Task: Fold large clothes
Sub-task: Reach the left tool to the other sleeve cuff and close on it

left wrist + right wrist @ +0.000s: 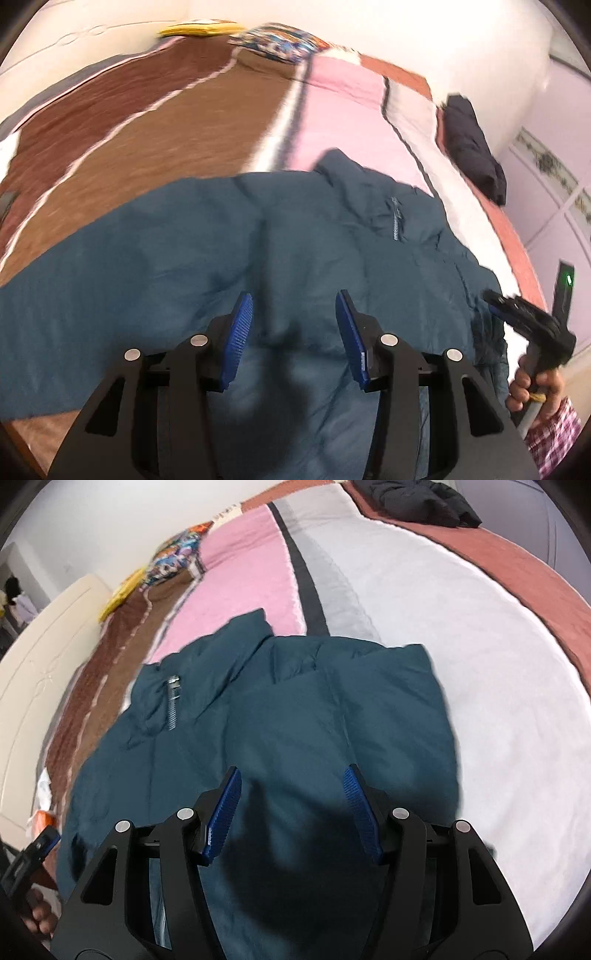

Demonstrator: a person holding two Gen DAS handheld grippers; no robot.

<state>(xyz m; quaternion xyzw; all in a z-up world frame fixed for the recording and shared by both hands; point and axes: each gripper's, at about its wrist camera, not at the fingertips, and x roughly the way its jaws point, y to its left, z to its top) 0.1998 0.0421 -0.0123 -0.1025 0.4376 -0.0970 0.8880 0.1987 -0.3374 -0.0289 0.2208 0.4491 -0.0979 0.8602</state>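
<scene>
A teal jacket lies spread on the bed, across its striped blanket — brown and pink bands on one side, white on the other. A short zipper shows on the jacket's chest near the collar. The left gripper hangs over the middle of the jacket, jaws wide with nothing between them. The right gripper hangs over the jacket's white-side part, jaws also wide and bare. In the left wrist view the right gripper appears at the jacket's edge, held in the right hand. A dark garment sits at the bed's far edge, well apart from the jacket — and a colourful pillow lies near the headboard.
</scene>
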